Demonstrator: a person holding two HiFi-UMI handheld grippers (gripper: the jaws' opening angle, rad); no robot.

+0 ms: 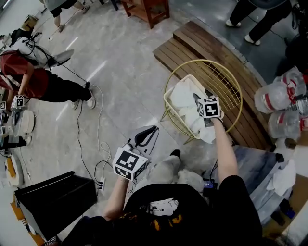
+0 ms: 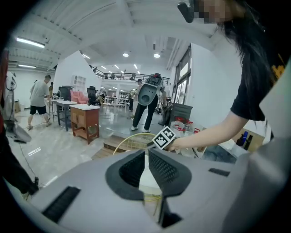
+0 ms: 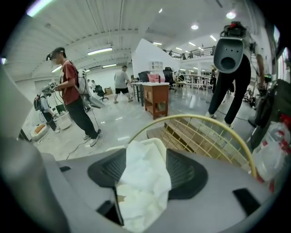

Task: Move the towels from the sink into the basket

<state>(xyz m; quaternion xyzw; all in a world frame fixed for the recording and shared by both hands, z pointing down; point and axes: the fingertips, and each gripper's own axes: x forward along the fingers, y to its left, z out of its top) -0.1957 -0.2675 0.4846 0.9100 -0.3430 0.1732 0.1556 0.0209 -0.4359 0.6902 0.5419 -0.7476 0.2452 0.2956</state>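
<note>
A round gold wire basket [image 1: 166, 91] stands on the floor ahead of me and holds white towels [image 1: 185, 98]. My right gripper [image 1: 202, 96] hangs over the basket's middle. In the right gripper view its jaws [image 3: 146, 152] stand wide apart, with a crumpled white towel [image 3: 143, 182] loose between the pads and the basket rim [image 3: 204, 119] just beyond. My left gripper [image 1: 153, 129] is low at my left side, away from the basket; its jaws [image 2: 146, 152] are nearly together and hold nothing. The basket rim [image 2: 120, 143] shows behind them. No sink is in view.
A slatted wooden platform [image 1: 192, 48] lies behind the basket. Clear plastic bags [image 1: 274, 98] sit at the right. A black box [image 1: 53, 199] stands at the lower left, with cables [image 1: 91, 144] on the floor. A person in red [image 1: 33, 79] is at the left, and a wooden cabinet [image 1: 144, 9] is farther off.
</note>
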